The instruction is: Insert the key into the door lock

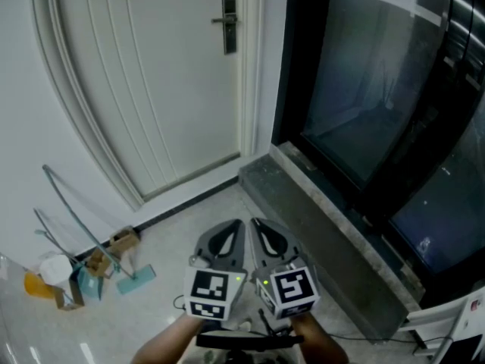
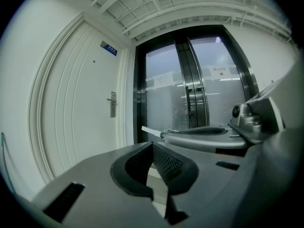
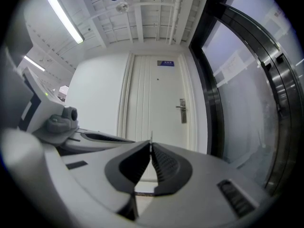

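Head view: I'd call this the approach step, nothing is inserted yet. The left gripper (image 1: pixel 229 233) and right gripper (image 1: pixel 265 233) sit side by side at bottom centre, well apart from the door lock (image 1: pixel 229 23) at the top of the frame. There's open floor between, but a stone ledge (image 1: pixel 326 226) runs along the right and floor clutter (image 1: pixel 83 271) sits lower left, so straight up the middle looks safest.

Left gripper view: its jaws are pressed together on nothing. The key (image 2: pixel 151 131) pokes out of the right gripper mid-frame.

Right gripper view: jaws are clamped on the key, and only a thin sliver shows at the tips. The lock is up and to the right. Next I reckon I close the gap and line up the blade.
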